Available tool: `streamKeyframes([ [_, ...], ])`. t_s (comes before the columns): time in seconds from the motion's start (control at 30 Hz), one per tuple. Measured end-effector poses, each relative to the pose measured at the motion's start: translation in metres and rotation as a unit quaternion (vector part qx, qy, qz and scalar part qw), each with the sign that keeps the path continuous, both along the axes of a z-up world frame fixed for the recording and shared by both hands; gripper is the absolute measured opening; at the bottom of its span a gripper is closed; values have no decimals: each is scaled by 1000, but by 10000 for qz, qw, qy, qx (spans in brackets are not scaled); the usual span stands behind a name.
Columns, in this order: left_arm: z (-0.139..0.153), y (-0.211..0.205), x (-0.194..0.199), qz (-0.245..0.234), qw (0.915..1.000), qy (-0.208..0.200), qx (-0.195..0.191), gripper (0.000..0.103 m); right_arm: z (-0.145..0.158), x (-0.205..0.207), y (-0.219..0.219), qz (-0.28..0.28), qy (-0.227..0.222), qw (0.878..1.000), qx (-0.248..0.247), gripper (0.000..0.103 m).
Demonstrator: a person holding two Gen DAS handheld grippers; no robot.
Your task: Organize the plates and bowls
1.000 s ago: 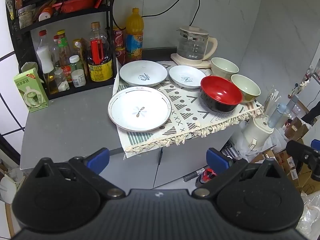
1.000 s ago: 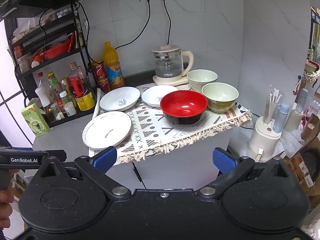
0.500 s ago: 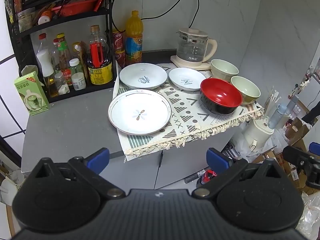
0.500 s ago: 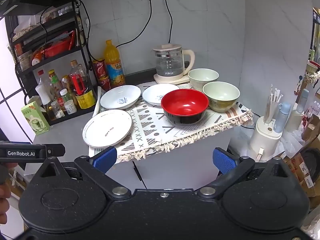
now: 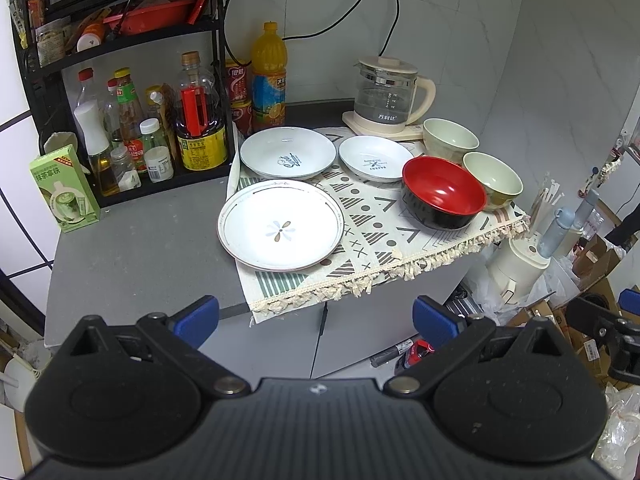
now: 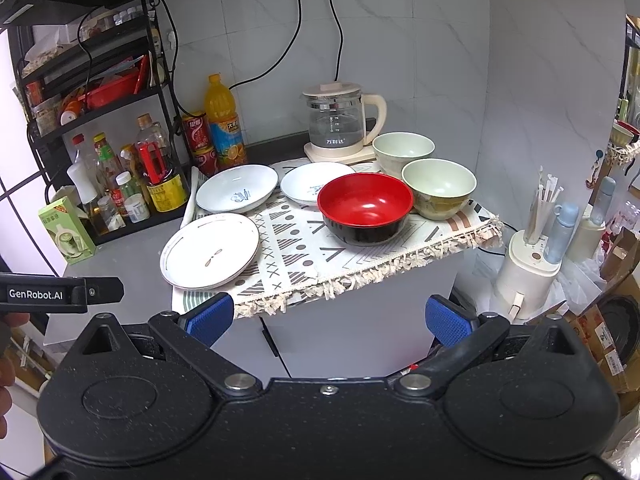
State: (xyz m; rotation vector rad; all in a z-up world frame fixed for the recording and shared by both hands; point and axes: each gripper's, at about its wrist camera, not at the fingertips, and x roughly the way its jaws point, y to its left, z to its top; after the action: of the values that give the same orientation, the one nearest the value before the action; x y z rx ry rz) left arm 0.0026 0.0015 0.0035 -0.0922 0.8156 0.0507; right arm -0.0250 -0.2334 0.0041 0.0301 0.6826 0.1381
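**Both tools held wide and empty; sorting not yet begun**

The left tool (image 5: 316, 318) and the right tool (image 6: 328, 318) are held short of the surface (image 5: 132, 248), each with its blue pads spread wide apart and nothing between them. Nothing is gripped by either.

No stacking is seen, so the task is judged to be at its very start. All six pieces are laid out singly on the patterned cloth (image 5: 380, 236). The large flower plate (image 5: 281, 225) is set at the front left, overhanging the cloth edge. Behind it the deep white plate (image 5: 288, 153) is placed, and beside that the smaller white plate (image 5: 375, 158). The red bowl (image 6: 365, 207) is found at the right front, with the nearer green bowl (image 6: 439, 188) just beside it and the farther green bowl (image 6: 403, 153) behind, next to the kettle (image 6: 340, 122).

Left to be done, by this judgement: the three plates are to be nested, largest lowest, and the three bowls likewise.
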Motion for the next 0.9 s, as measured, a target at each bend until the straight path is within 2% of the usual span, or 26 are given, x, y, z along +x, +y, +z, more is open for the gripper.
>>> streamKeyframes([
  [0.9, 4, -7, -1, 116, 9999, -58, -38, 102, -6, 1, -6, -40, 40, 10000, 42, 103],
])
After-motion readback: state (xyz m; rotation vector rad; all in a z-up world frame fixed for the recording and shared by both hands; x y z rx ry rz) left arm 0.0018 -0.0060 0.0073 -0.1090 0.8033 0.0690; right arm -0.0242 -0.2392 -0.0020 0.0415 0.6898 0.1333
